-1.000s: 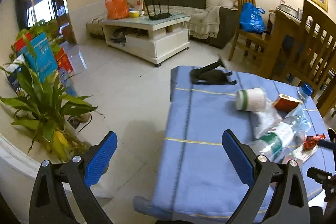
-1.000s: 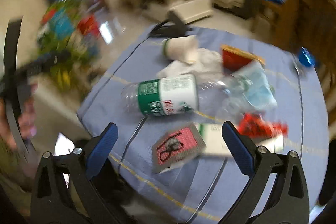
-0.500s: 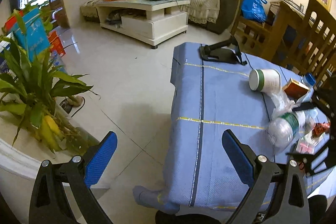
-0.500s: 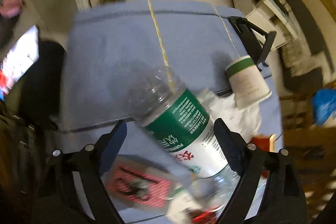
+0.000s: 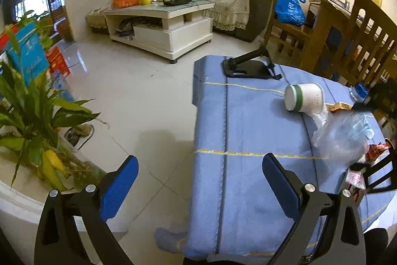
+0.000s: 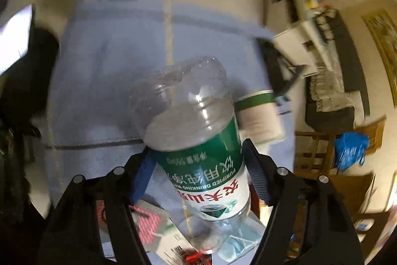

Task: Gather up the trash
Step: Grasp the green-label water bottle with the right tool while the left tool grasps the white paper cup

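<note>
My right gripper is shut on a clear plastic bottle with a green and white label, held above the blue tablecloth. Under it lie a red patterned packet, a face mask and a tipped paper cup. In the left wrist view the cup lies on its side on the cloth, beside a clear plastic bag, an orange box and a red wrapper. My left gripper is open and empty, over the table's near left edge.
A black phone stand sits at the table's far edge, a blue bottle cap at the right. Wooden chairs stand to the right, a potted plant to the left, a white coffee table beyond.
My right gripper has closed on the bottle and lifted it off the cloth. My left gripper has stayed open and shifted slightly, its view turning.
</note>
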Available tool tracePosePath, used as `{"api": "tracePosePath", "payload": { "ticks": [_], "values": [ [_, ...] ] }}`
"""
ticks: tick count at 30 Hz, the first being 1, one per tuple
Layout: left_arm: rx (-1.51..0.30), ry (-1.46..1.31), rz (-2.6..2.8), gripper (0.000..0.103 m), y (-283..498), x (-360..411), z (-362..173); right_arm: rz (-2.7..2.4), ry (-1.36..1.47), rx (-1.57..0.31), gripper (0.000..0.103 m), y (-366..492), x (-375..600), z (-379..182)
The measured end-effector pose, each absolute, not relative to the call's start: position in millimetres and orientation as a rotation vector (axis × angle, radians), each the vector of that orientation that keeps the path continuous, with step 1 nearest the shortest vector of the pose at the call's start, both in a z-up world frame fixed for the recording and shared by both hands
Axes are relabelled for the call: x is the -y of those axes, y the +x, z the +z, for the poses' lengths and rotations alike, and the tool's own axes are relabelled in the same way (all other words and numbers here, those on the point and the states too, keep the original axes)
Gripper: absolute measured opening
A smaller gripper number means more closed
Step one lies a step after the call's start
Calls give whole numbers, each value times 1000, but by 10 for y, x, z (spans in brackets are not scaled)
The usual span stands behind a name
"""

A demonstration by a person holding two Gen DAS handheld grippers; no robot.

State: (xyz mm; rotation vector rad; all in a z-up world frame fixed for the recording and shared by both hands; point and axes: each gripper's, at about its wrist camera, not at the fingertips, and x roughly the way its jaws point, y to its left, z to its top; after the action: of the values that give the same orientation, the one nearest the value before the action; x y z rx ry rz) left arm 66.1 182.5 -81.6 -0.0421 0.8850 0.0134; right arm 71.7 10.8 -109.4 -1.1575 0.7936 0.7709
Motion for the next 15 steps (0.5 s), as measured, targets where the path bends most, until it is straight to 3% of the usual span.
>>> {"api": "tracePosePath", "payload": {
  "ticks": [8,15],
  "values": [
    [-915,-52,-165,97,1208,-1191,-714,740,-338,-655,67,1070,1230,164],
    [-1003,4,-217,97,1970,-410,-918,714,245,-600,67,1060,2599,222]
  ]
}}
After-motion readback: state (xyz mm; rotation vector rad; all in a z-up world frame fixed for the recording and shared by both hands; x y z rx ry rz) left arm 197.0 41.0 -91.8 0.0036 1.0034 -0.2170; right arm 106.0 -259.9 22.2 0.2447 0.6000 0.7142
